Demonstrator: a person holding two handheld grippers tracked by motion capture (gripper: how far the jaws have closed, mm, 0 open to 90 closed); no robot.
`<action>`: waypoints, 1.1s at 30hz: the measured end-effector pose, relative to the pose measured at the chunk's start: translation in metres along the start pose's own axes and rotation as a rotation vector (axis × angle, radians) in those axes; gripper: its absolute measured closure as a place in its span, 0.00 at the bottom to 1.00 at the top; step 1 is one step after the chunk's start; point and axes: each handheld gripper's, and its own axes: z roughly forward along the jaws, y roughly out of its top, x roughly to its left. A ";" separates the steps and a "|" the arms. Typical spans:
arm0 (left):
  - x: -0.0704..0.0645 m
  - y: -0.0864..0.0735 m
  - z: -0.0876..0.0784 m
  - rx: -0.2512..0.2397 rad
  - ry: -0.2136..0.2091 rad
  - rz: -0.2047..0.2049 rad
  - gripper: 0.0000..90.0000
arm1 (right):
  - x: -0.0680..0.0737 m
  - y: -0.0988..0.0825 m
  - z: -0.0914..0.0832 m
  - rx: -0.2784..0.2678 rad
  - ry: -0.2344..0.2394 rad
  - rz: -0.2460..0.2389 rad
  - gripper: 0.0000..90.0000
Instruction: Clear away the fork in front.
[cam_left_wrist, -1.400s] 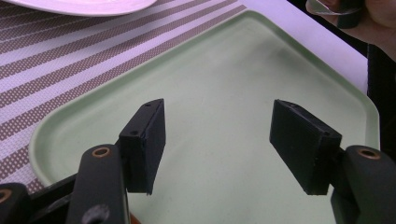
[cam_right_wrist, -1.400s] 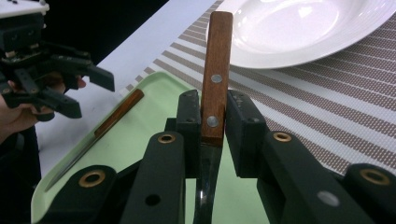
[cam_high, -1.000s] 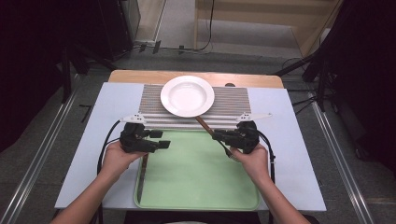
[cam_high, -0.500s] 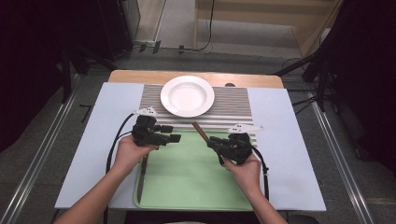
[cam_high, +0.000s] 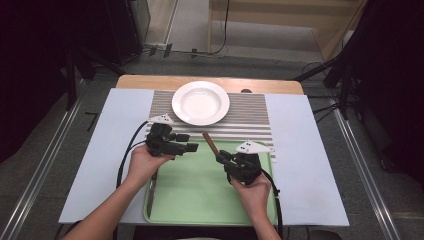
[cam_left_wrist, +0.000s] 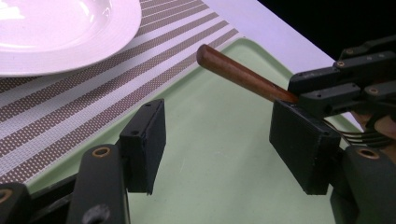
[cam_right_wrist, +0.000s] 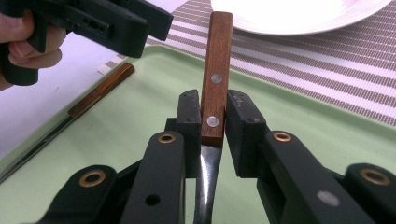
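The fork (cam_right_wrist: 215, 70) is clamped in the right tool (cam_right_wrist: 214, 105), whose two black jaws are pressed flat on either side of the lower end of its wooden handle, just above where the dark metal neck begins; the tines lie behind the jaws, on the person's side. From that grip the handle runs forward and a little leftward, rising at a slant above the green tray (cam_high: 165, 210), so its long axis aims at the near rim of the white plate (cam_high: 200, 102) on the striped placemat (cam_high: 250, 115). The rounded free end of the handle hangs near the tray's far edge, well short of the plate and touching nothing. The left tool (cam_high: 189, 142) hovers over the tray's far left corner with its jaws standing apart and nothing between them; they point across toward the right, and the fork's free end lies just ahead of them and slightly beyond, so this hand is the nearer one to the bare part of the handle. Judging from this, a handover would need the left tool to come across the handle's axis, while a placement beside the plate would simply follow that axis forward. A wooden-handled knife (cam_right_wrist: 100, 91) lies along the left edge of the tray, below the left hand, and the grey-blue table (cam_high: 300, 160) carries everything
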 end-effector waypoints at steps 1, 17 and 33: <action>0.000 0.000 0.001 0.002 0.002 0.001 0.40 | 0.001 -0.003 0.001 -0.004 -0.001 -0.001 0.83; 0.000 0.024 0.009 -0.026 -0.009 -0.017 0.40 | 0.004 -0.002 0.019 -0.163 -0.061 -0.003 0.83; 0.000 0.041 0.009 -0.082 -0.021 -0.113 0.44 | 0.018 0.006 0.028 -0.276 -0.062 0.004 0.83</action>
